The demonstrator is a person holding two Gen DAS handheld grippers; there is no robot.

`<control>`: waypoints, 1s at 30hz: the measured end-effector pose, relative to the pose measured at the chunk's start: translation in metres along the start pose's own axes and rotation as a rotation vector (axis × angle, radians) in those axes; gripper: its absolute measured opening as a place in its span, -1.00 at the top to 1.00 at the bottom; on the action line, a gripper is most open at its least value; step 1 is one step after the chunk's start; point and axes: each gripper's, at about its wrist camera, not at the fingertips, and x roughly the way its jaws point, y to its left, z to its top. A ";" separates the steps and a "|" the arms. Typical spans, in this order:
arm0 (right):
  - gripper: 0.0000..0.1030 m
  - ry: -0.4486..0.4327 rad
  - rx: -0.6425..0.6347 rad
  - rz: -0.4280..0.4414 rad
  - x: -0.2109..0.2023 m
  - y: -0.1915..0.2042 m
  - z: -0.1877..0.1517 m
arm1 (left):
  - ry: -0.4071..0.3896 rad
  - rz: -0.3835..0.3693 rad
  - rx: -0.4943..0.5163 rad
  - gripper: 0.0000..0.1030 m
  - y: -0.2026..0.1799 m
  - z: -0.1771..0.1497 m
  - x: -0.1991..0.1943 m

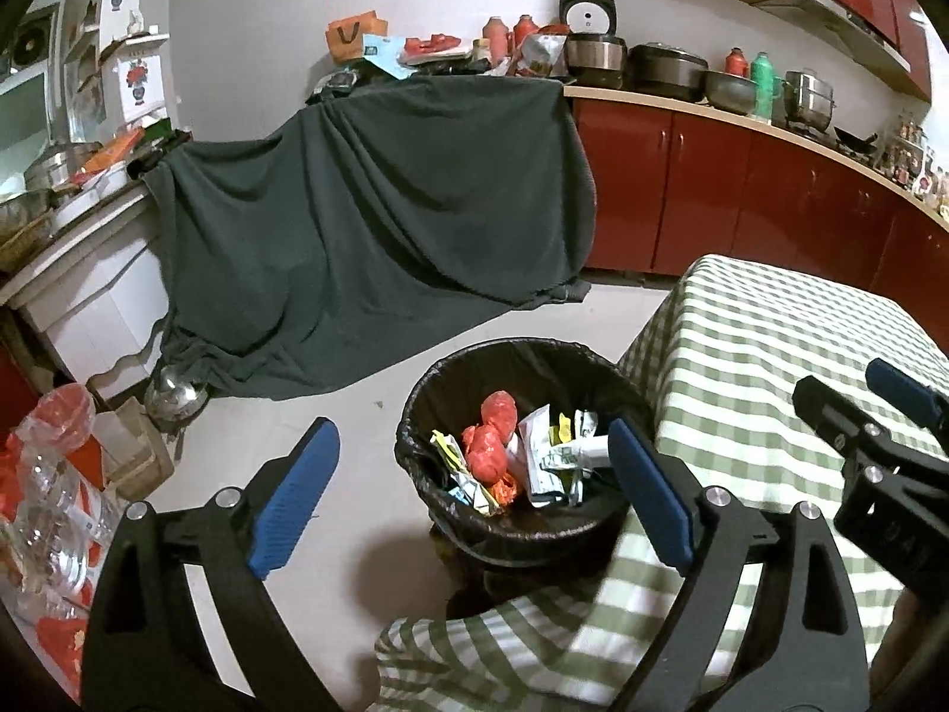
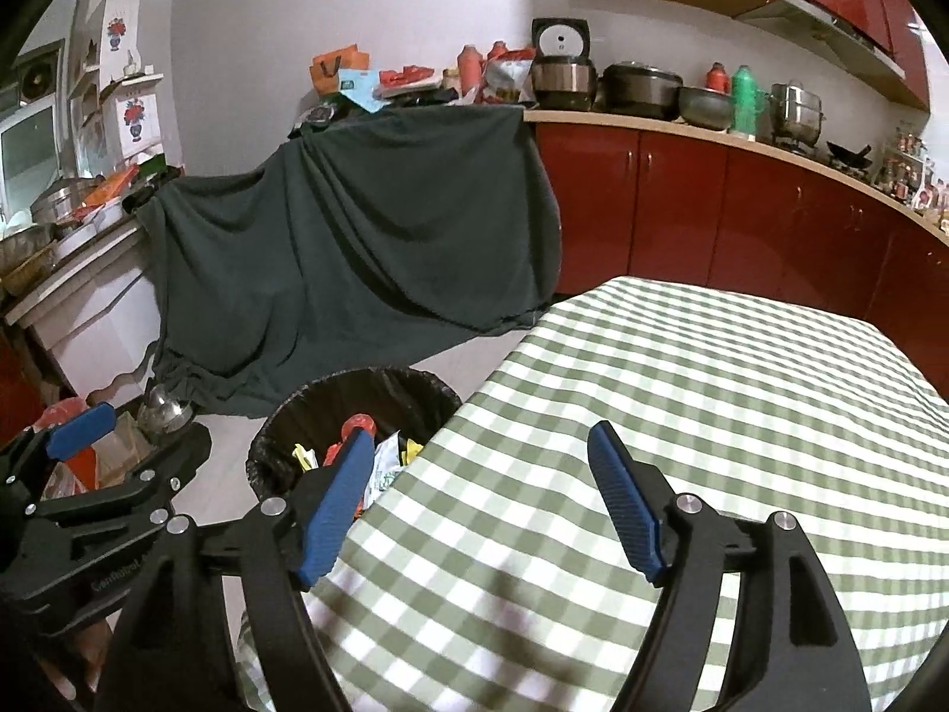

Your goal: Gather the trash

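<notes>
A black-lined trash bin (image 1: pixel 415 415) stands on the floor beside a table with a green checked cloth (image 1: pixel 759 356). Inside lie red crumpled bags (image 1: pixel 489 445) and several white and yellow wrappers (image 1: pixel 557 451). My left gripper (image 1: pixel 474 451) is open and empty, held above the bin. My right gripper (image 2: pixel 480 451) is open and empty over the cloth's (image 2: pixel 682 391) left edge; the bin (image 2: pixel 279 433) sits left of it. Each gripper shows in the other's view: the right one (image 1: pixel 889 397) and the left one (image 2: pixel 118 433).
A dark green sheet (image 1: pixel 379 225) drapes furniture behind the bin. Red cabinets (image 1: pixel 741 190) with pots run along the right wall. A white cabinet (image 1: pixel 89 302), a kettle (image 1: pixel 172 394) and plastic bottles and bags (image 1: pixel 53 463) crowd the floor at left.
</notes>
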 end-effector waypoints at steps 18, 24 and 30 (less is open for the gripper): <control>-0.43 -0.054 0.016 -0.015 -0.033 -0.012 -0.012 | -0.042 -0.025 0.010 -0.75 -0.009 -0.004 -0.034; -0.43 -0.055 0.016 -0.014 -0.033 -0.012 -0.013 | -0.041 -0.026 0.009 -0.75 -0.009 -0.004 -0.034; -0.43 -0.055 0.016 -0.014 -0.033 -0.012 -0.013 | -0.042 -0.025 0.006 -0.75 -0.009 -0.004 -0.034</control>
